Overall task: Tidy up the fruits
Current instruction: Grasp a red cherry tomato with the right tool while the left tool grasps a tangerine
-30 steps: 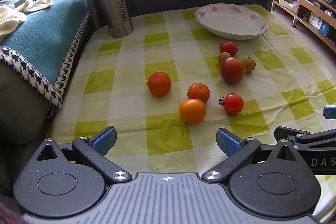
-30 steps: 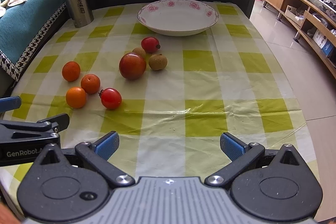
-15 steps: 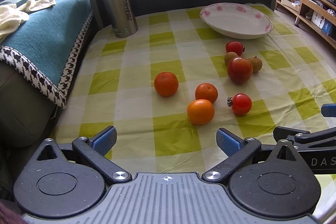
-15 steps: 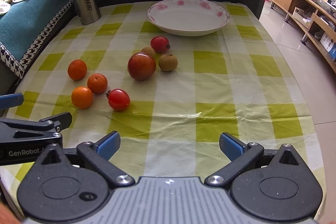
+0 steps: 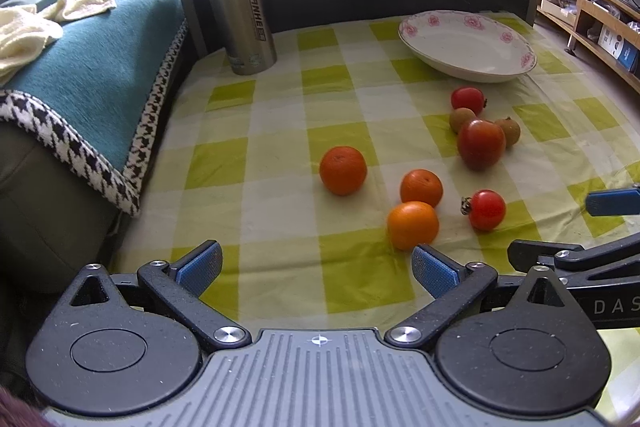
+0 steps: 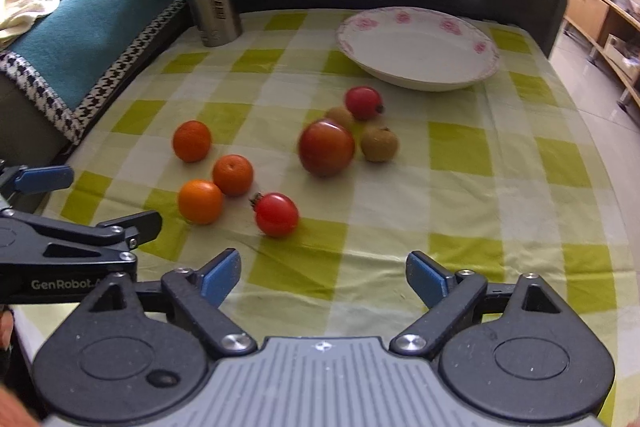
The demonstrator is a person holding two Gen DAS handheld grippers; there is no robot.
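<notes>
Both tongs [image 5: 316,265] [image 6: 324,273] advanced toward fruit; plate [image 6: 420,77] empty

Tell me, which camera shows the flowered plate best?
The right wrist view: the plate sits near the middle, its whole rim and pink flowers visible. The left wrist view shows it too, but off to the right and flatter.

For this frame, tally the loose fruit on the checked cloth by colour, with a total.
Orange: 3
Red: 3, two small and one large
Brown: 2
Total: 8, all on the cloth; none in the plate.
</notes>
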